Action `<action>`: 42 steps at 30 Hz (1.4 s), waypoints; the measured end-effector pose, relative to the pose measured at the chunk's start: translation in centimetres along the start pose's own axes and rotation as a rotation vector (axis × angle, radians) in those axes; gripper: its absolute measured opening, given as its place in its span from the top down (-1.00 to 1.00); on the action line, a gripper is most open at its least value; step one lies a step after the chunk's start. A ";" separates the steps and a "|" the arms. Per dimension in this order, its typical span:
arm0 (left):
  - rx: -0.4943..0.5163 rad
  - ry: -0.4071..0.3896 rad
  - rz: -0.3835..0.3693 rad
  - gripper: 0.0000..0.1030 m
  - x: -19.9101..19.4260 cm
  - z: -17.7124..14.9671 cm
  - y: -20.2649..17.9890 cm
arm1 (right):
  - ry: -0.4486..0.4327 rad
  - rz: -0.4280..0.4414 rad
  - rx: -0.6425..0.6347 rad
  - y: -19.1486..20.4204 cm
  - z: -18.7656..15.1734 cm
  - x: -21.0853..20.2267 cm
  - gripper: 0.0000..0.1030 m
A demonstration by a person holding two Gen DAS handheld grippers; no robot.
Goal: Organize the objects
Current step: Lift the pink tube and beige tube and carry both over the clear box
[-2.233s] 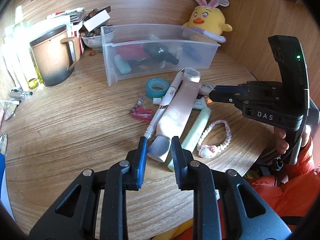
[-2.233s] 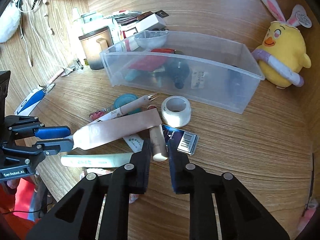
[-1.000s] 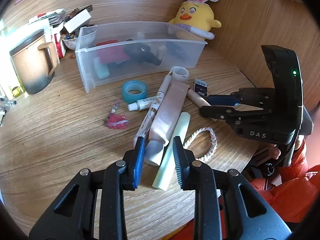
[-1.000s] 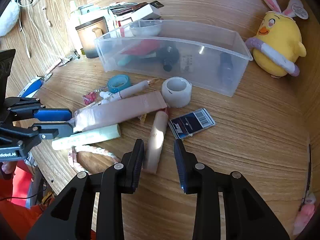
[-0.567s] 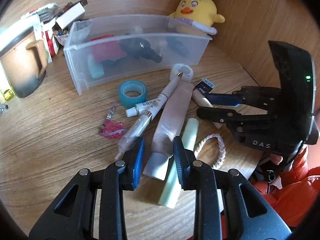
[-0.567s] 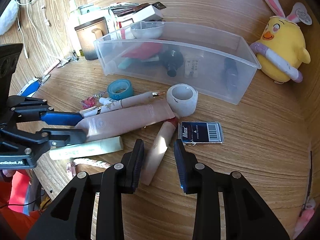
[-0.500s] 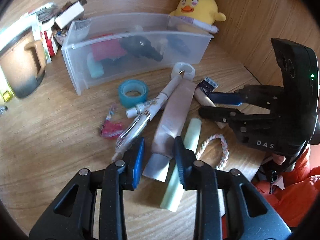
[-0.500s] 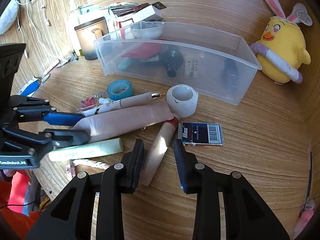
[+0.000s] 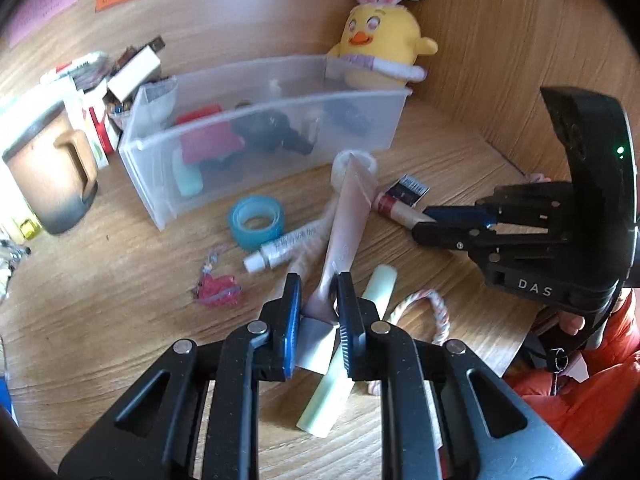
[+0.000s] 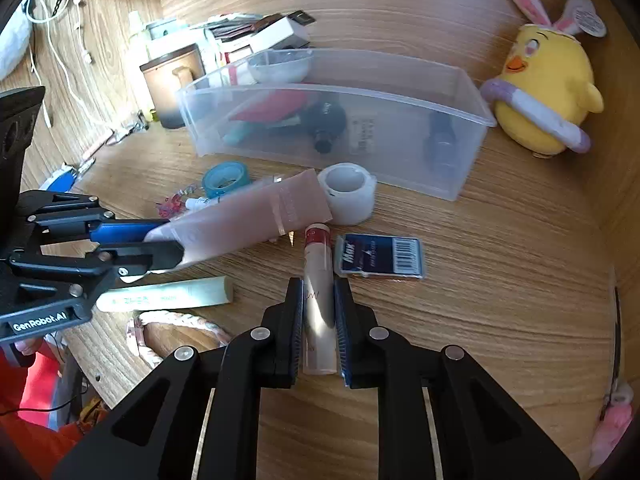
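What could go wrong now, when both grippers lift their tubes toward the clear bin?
1. The left gripper pinches the long pink tube at its cap end; the flat tail may sag and sweep the white tape roll.
2. The right gripper has just closed on the small beige tube, which could slip out.

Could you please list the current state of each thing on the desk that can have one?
Left claw: shut on the pink tube, far end lifted.
Right claw: shut on the slim tube.
Clear bin: open-topped, partly filled.
Blue tape roll: lying flat.
Green tube: lying on the desk.
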State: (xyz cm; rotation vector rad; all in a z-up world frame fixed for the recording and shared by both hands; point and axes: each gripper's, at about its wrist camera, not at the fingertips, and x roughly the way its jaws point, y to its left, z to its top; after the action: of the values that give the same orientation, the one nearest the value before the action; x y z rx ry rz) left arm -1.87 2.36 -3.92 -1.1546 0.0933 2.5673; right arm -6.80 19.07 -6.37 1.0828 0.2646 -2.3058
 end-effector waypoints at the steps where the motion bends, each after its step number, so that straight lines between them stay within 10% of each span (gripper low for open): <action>1: 0.004 -0.013 0.006 0.67 -0.3 0.3 -0.2 | -0.008 0.000 0.007 -0.2 -0.1 -0.3 0.73; 42: -0.144 -0.244 0.100 0.67 -3.5 8.0 5.7 | -0.273 -0.029 0.027 -2.7 10.6 -4.4 0.73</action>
State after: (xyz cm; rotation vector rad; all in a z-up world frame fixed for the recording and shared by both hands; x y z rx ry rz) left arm -7.30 -2.43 3.64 -0.8943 -0.0951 2.8210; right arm -12.93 18.84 3.64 0.7677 0.1432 -2.4551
